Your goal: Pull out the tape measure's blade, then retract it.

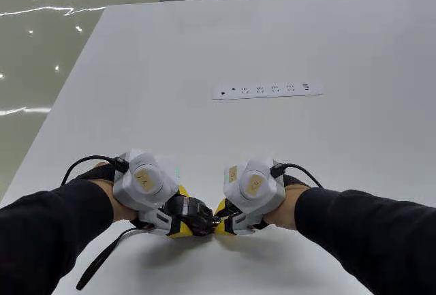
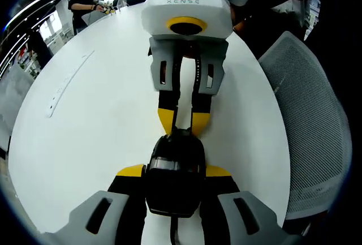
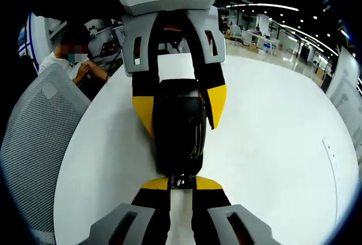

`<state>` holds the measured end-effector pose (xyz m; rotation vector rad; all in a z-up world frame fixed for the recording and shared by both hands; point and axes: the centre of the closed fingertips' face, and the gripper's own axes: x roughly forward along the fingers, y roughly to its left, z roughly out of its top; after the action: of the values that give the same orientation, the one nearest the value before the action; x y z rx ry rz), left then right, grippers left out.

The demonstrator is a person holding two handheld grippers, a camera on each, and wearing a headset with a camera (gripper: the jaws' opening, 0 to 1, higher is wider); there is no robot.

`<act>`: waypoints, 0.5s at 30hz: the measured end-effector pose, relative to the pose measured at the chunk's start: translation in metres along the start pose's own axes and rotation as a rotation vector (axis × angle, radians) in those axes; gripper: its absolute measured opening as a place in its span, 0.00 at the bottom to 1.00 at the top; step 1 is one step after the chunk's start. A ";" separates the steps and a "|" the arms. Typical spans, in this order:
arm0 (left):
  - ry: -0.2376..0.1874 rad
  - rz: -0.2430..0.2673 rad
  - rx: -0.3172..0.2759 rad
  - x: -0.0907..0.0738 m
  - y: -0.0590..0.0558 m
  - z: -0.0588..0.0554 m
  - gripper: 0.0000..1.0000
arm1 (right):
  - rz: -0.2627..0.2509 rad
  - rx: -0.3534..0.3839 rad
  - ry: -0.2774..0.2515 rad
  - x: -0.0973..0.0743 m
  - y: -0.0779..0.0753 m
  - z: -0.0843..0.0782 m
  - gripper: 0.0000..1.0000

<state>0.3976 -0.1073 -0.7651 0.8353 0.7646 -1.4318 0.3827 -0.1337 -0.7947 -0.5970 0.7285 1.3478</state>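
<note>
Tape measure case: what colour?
Black. The tape measure shows best in the left gripper view.

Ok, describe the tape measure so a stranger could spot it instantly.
On the white table, look at the near edge, where the left gripper and right gripper meet. The tape measure is the rounded black case between them, unlike the flat white power strip farther back.

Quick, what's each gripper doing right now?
Left gripper: closed, holding the tape measure.
Right gripper: closed, pinching the blade tip.
</note>
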 end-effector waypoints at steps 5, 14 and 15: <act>0.005 -0.006 0.003 -0.001 0.000 0.000 0.30 | -0.011 -0.009 0.015 -0.001 0.000 -0.002 0.08; 0.003 0.004 -0.006 0.000 0.000 0.000 0.30 | -0.012 0.012 0.021 -0.005 -0.003 -0.007 0.09; 0.003 0.004 -0.007 0.000 0.000 0.000 0.30 | -0.011 0.011 0.021 -0.006 -0.002 -0.008 0.09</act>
<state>0.3981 -0.1072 -0.7655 0.8334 0.7690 -1.4238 0.3838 -0.1436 -0.7954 -0.6059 0.7484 1.3281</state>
